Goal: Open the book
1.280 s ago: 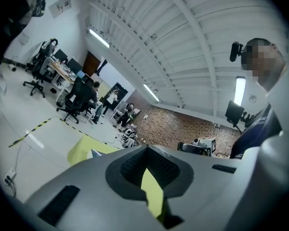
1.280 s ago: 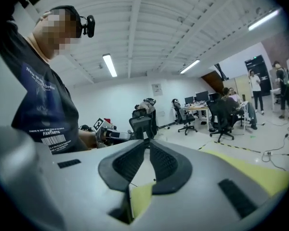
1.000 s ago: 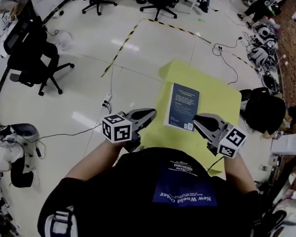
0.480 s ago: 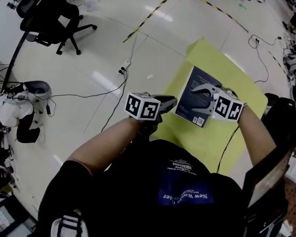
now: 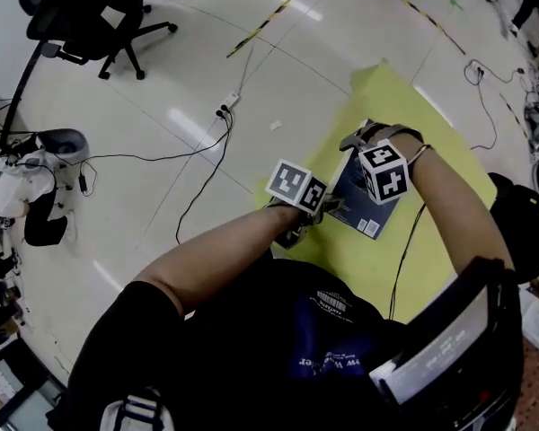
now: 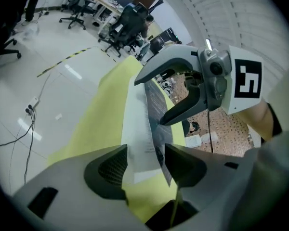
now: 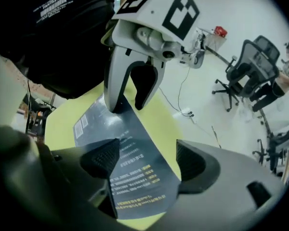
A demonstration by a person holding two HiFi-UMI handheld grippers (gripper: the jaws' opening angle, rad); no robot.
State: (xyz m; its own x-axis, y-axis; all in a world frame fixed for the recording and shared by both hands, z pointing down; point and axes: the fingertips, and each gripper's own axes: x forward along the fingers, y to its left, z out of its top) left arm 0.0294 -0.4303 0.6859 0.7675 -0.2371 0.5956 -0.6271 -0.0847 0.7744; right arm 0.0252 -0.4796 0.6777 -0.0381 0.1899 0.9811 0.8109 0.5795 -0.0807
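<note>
Jaws apart at the book: the left gripper (image 6: 144, 160) has just been opening. In its own view, low and centre, a pale edge of the book (image 6: 137, 129) stands between its jaws, and we see neither jaw pressing on it. The right gripper (image 7: 149, 165) has also just been opening. Its jaws stand wide over the dark cover, which fills the lower middle of that view, and nothing is clamped between them. The two grippers face each other closely across the book, each showing in the upper part of the other's view.

In the head view the book lies right of centre, near the lower left edge of the yellow worktop (image 5: 391, 92), partly hidden under the two marker cubes. It looks closed to us, barcode side up. Around the worktop is pale floor (image 5: 207, 79), with cables (image 5: 198, 151) trailing at left and a chair (image 5: 90, 16) at upper left.

We judge the step in hand to be the approach, with both grippers set at the book and no grip yet taken. The next move, as we read it, calls for the left jaws to close on the cover alone at that edge, not on the whole block of pages. The right gripper would steady the book so that it does not slide on the worktop as the cover is lifted.
</note>
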